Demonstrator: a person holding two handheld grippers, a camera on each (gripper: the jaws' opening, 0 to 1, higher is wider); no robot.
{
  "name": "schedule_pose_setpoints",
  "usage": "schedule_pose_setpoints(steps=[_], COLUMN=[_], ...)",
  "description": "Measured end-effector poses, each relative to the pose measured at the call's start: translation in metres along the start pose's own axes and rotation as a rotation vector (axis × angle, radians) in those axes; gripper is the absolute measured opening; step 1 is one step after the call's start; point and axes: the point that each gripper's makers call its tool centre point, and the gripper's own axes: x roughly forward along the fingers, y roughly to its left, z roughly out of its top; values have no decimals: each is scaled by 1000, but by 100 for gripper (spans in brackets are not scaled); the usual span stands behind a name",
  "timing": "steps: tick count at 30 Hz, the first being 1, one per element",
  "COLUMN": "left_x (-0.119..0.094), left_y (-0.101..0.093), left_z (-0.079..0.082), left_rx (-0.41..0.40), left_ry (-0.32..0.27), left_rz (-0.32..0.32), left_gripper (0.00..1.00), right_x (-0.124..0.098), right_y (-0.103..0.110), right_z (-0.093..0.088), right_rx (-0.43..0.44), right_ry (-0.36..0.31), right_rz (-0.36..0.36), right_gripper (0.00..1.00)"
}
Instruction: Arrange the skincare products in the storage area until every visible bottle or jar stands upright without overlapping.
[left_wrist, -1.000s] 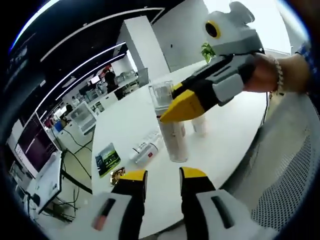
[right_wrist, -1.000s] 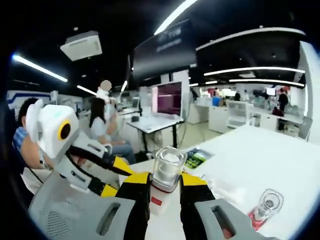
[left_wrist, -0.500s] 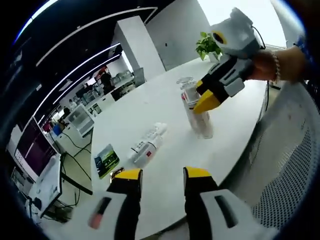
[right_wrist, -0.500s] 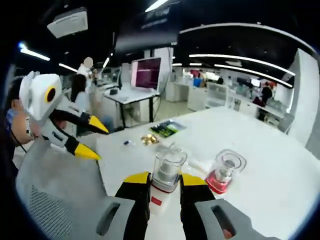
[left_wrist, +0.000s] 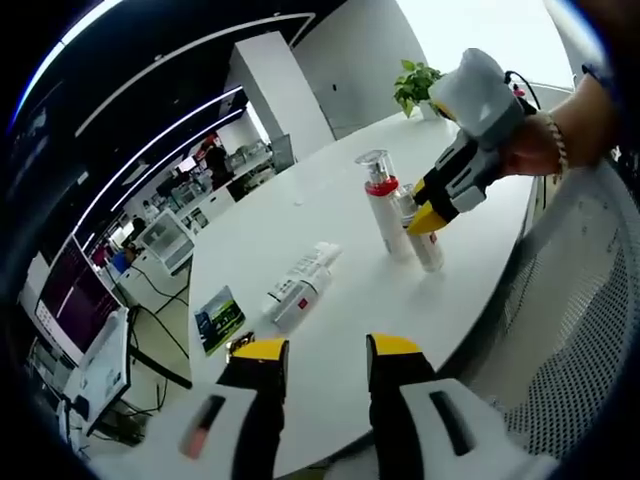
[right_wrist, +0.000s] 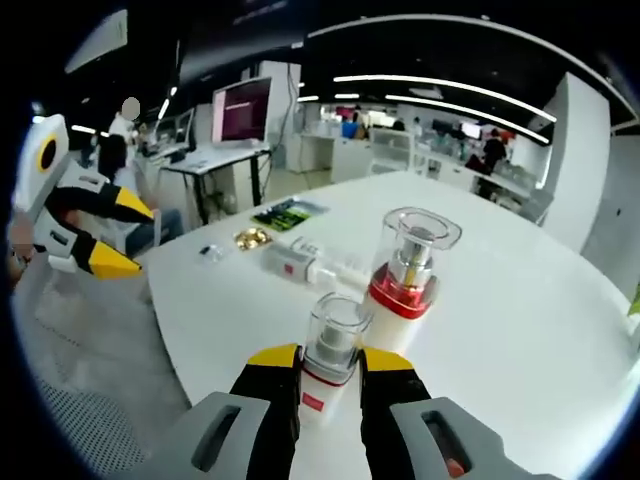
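Low in the right gripper view, the right gripper (right_wrist: 315, 365) clamps a small clear-capped bottle (right_wrist: 330, 350), just beside a taller upright pump bottle (right_wrist: 405, 285) at frame centre on the white table (right_wrist: 520, 330). In the left gripper view, the left gripper (left_wrist: 317, 352) hangs empty, jaws apart, at the bottom edge, while a third bottle (left_wrist: 300, 288) lies on its side mid-frame.

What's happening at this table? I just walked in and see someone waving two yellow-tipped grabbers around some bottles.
A person is tidying skincare bottles on a white round table with a handheld gripper in each hand. The right gripper is clamped on a small clear-capped bottle, setting it upright beside a taller pump bottle with a red collar that already stands. The left gripper is open and holds nothing. One white bottle lies on its side farther along the table, so that one is not yet done.
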Motion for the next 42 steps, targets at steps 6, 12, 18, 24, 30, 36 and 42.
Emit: schedule_pose_setpoints(steps=[6,12,18,24,30,36,42], left_x=[0,0,1,2,2,3,4], left_y=[-1,-4,-3,-4,-4,-4,-4], left_z=[-1,-1,-2,-3,-4,-5,-6], left_rx=[-7,23,14,30,34,37,43], left_ry=[4,11,12,19,27,32,41], left_rz=[-7,-10,-19,-21,-19,-17,-21], left_gripper=[30,30,30,29,29,29,29], right_x=[5,3,2,0,-4,0,5], right_y=[-8,-12,-14,-8,-13,-14,-17], right_z=[-12,-10,-12,-13,-21,-20,-17], right_rx=[56,4,13,-53,-38,-26,-53], right_ry=[-7,-25,-2,42,87,84,82], right_rz=[-24,-64,-85,-80,-90,-100,-122], right_gripper=[16,16,17,17,16,16,17])
